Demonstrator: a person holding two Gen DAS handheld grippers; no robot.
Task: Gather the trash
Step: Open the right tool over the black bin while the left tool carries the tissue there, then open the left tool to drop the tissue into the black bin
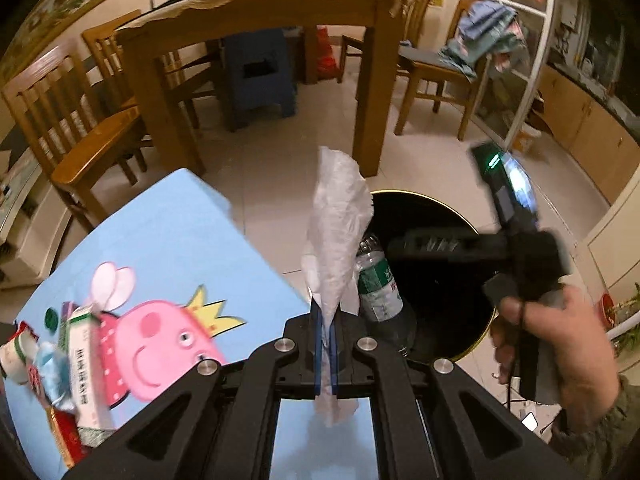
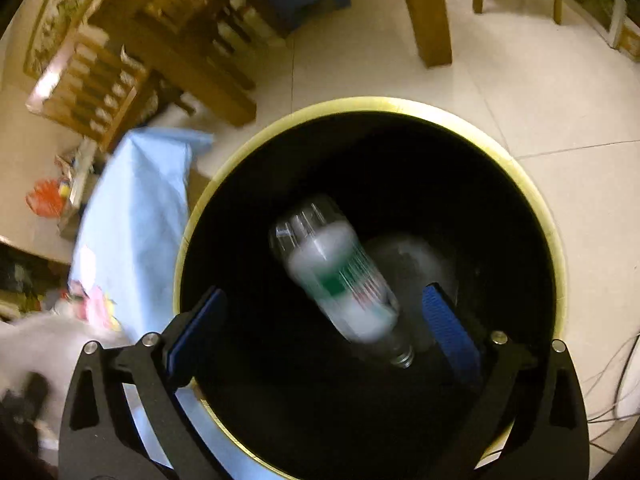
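Observation:
My left gripper (image 1: 326,344) is shut on a crumpled white plastic bag (image 1: 340,224), held upright above the edge of the blue Peppa Pig table (image 1: 168,240). My right gripper (image 2: 320,320) is open over the black bin with a gold rim (image 2: 554,240). A clear plastic bottle with a green label (image 2: 340,280) is blurred, free between the open jaws, inside the bin mouth. In the left wrist view the bottle (image 1: 378,288) shows at the bin's (image 1: 472,300) left edge, below the right gripper (image 1: 440,246).
Cartons and wrappers (image 1: 68,364) lie on the table's left part. A wooden dining table (image 1: 256,20) and chairs (image 1: 76,120) stand behind. A blue stool (image 1: 260,76) is under the table. Cables (image 2: 616,384) lie on the tiled floor right of the bin.

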